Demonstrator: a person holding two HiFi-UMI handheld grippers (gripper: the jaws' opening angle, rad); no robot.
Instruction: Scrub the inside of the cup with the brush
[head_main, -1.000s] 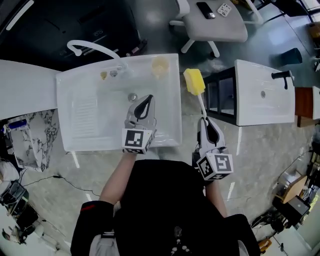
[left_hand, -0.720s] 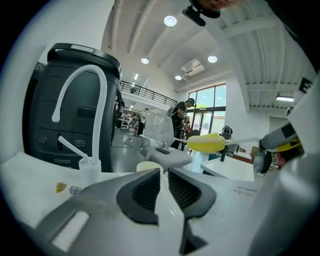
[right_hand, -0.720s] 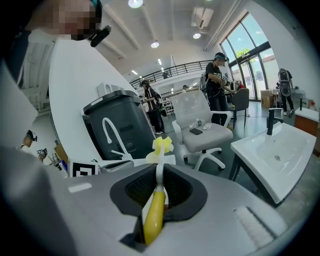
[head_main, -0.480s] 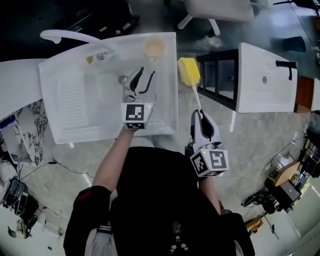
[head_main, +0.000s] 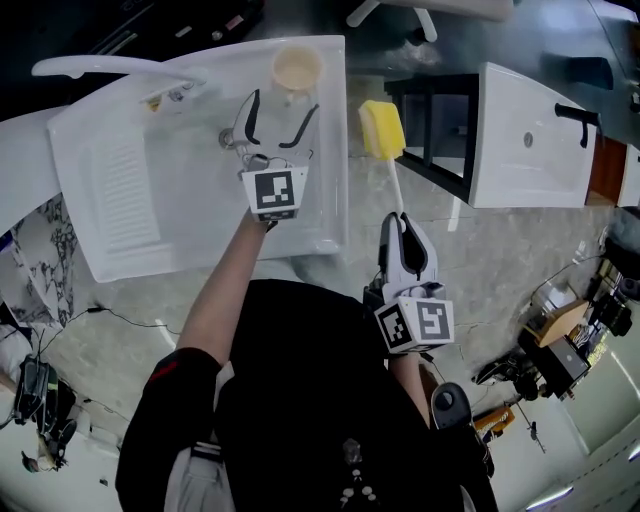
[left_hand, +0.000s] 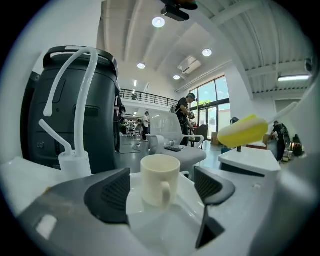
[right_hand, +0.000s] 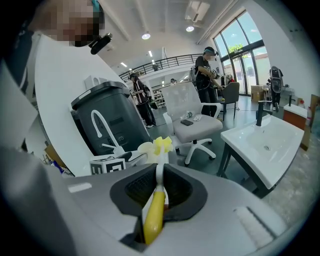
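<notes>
A cream cup stands upright in the far right corner of the white sink basin. My left gripper is over the basin and points at the cup, just short of it. Its jaws have just been opening and stand wide, with nothing pressed between the pads. In the left gripper view the cup shows ahead between the two dark pads, handle toward me. My right gripper hangs outside the basin's right edge, shut on the brush handle. The brush's yellow sponge head points away from me beside the basin.
A white faucet arches over the basin's far edge, with a dark bin behind it. A second white sink stands to the right across a gap of floor. The basin's ribbed drainboard lies at the left.
My left gripper has moved away from me across the basin toward the cup, and its jaws have gone from shut to wide open. The right gripper still holds the brush and has scarcely shifted.
</notes>
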